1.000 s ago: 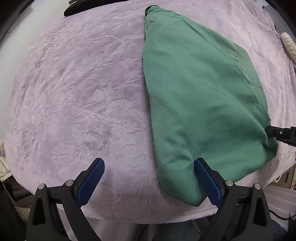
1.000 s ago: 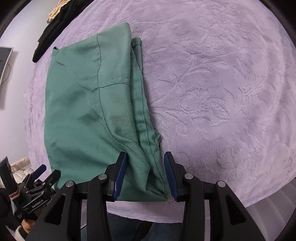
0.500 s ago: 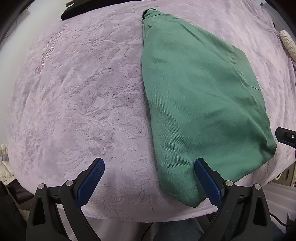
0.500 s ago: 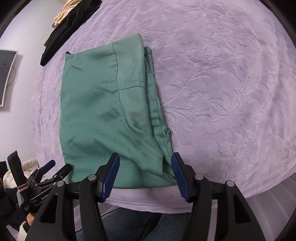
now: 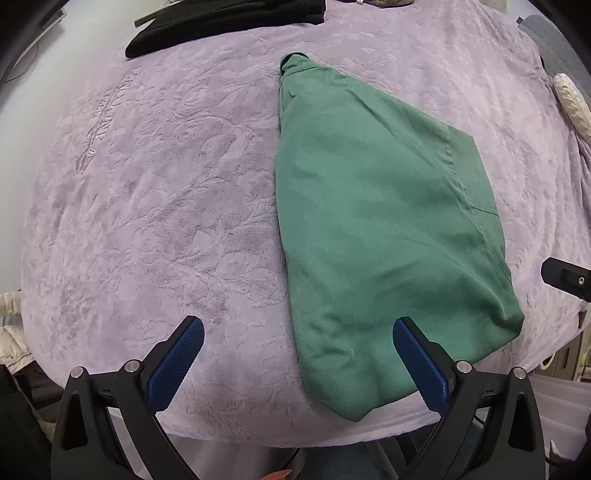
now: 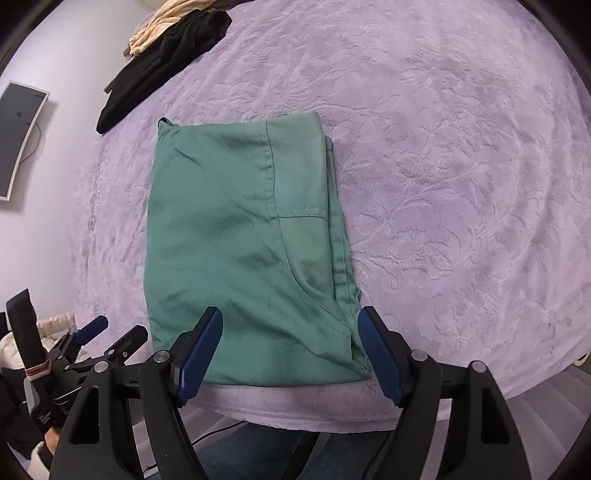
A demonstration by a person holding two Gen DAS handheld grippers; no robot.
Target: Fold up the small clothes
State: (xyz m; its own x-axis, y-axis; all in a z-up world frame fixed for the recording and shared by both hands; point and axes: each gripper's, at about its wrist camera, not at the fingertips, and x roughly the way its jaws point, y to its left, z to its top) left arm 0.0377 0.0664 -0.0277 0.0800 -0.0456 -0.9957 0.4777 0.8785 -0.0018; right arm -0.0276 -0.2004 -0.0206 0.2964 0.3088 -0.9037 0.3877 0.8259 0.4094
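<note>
A green garment (image 5: 384, 229) lies folded flat on the lilac bedspread (image 5: 155, 206), near the bed's front edge. My left gripper (image 5: 297, 338) hangs open above the garment's near left corner, with nothing between its blue pads (image 5: 177, 362). In the right wrist view the same green garment (image 6: 243, 243) shows a seam and a pocket line. My right gripper (image 6: 290, 332) hovers over its near edge; its jaws are opening and touch no cloth. The left gripper (image 6: 110, 332) shows at the lower left of that view.
A black garment (image 5: 225, 22) lies at the bed's far edge, with a beige one (image 6: 162, 29) beside it. A pale cushion (image 5: 572, 103) sits at the far right. A dark screen (image 6: 18, 136) hangs on the wall at left. The bedspread (image 6: 461, 166) stretches to the right.
The right gripper let go of the garment's near edge, opened wider and rose. The left gripper also lifted a little, staying open. The garment lies still.
</note>
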